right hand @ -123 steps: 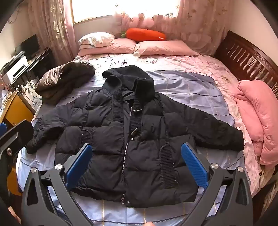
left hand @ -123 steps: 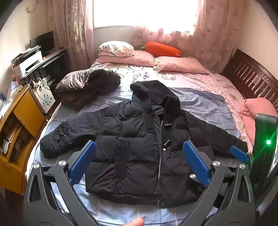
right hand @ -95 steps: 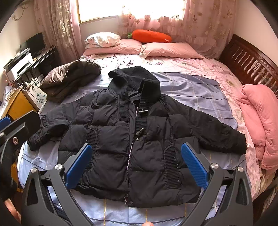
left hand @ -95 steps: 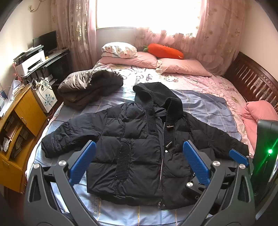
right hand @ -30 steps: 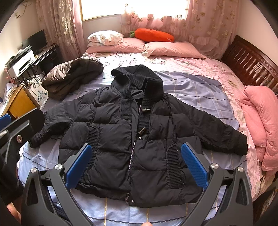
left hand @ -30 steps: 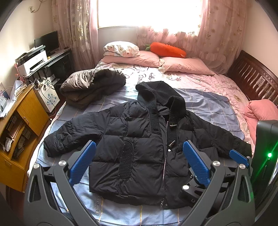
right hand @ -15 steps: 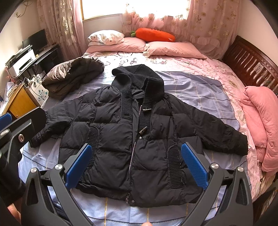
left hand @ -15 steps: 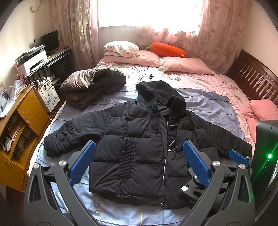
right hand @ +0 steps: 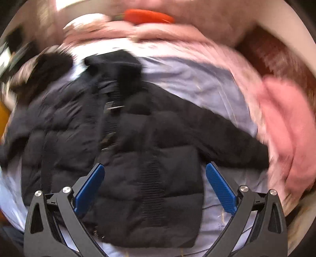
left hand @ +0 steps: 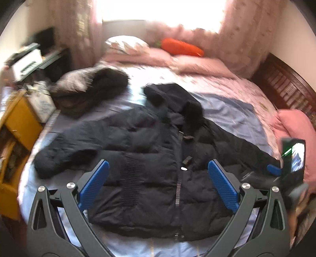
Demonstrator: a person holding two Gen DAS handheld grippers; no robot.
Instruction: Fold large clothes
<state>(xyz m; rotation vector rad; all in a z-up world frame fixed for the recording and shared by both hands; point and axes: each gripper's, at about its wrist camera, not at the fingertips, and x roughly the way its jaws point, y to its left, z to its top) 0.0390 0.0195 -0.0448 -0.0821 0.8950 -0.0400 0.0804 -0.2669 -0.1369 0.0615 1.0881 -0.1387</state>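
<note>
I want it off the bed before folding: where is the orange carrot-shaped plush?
In both views the orange carrot-shaped plush lies at the bed's far end atop the pink pillows, below the window curtains.

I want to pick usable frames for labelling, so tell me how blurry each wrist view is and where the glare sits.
Left wrist view: mild motion blur, black jacket still readable, window blown out white, both open grippers' own fingers sharp. Right wrist view: heavy smear across the jacket and pink blanket, worst toward the edges; strong fisheye bending in both.
</note>
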